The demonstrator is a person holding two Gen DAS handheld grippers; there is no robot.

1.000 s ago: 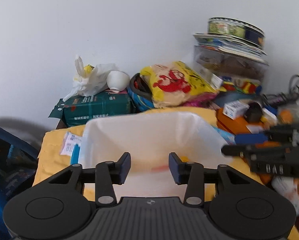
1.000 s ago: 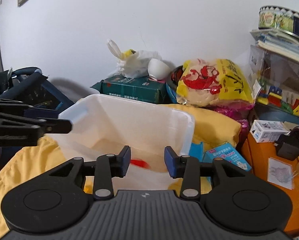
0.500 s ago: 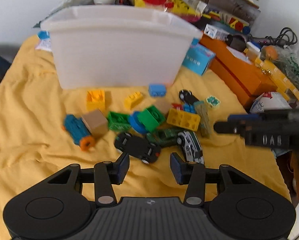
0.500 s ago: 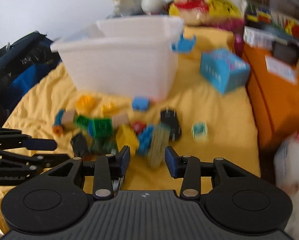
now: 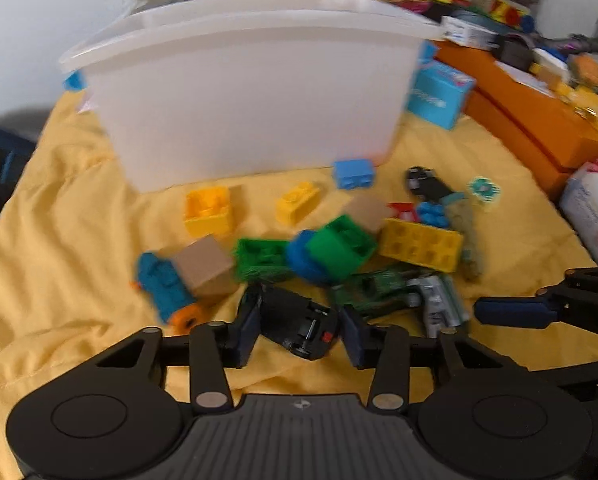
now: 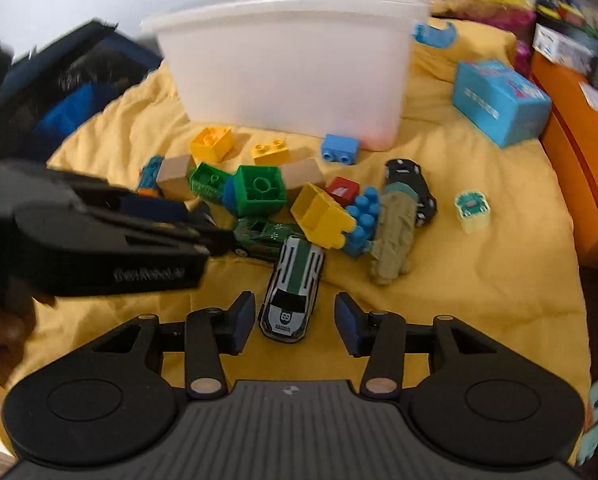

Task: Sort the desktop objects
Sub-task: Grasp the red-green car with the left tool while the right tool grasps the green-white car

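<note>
A white plastic bin stands on the yellow cloth, with a heap of toy bricks and cars in front of it. My left gripper is down on the cloth with its jaws closing. A black toy car lies between the pads, which meet its sides. My right gripper straddles a white-and-green race car. Its jaws are opening, with a gap on each side of that car. A green car lies between the two cars, and the left gripper covers the black one in the right wrist view.
Yellow, green and blue bricks, a wooden block and a khaki toy crowd the heap. A blue carton and orange box stand at the right. A dark bag sits left.
Both grippers came down from over the bin's opening to the toys in front of it. The left fingers moved in around the black car; the right fingers now straddle the white-and-green car.
</note>
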